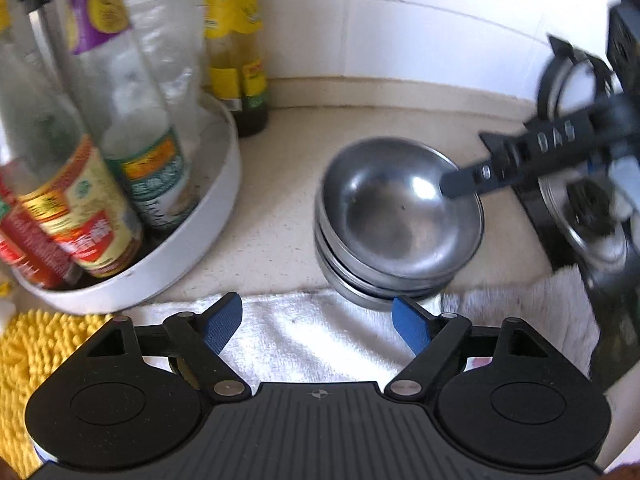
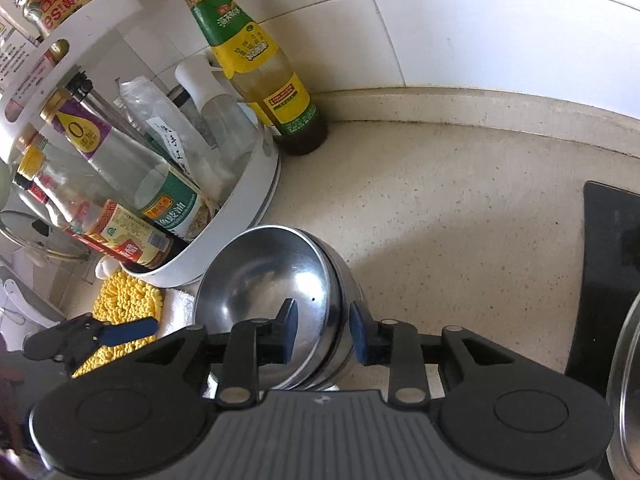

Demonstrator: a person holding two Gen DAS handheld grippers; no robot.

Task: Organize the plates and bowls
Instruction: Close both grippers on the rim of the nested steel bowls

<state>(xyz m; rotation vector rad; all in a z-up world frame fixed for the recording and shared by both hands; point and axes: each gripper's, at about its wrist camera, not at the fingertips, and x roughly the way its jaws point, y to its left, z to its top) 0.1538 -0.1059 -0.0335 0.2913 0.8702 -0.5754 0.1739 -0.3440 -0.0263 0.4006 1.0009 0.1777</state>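
My right gripper [image 2: 322, 334] straddles the top bowl's rim [image 2: 340, 280] of the stacked bowls [image 1: 396, 220], jaws spread and not yet pinching, to seat it squarely, while my left gripper [image 1: 318, 320] waits empty, jaws wide apart.

Bright daylight washes both fisheye views, blowing out the tiled wall [image 1: 420, 20] at the surface's [image 2: 460, 208] back edge, glinting on the steel bowls [image 1: 400, 208], while the bottles [image 1: 80, 184] smear with motion blur and edges bow.
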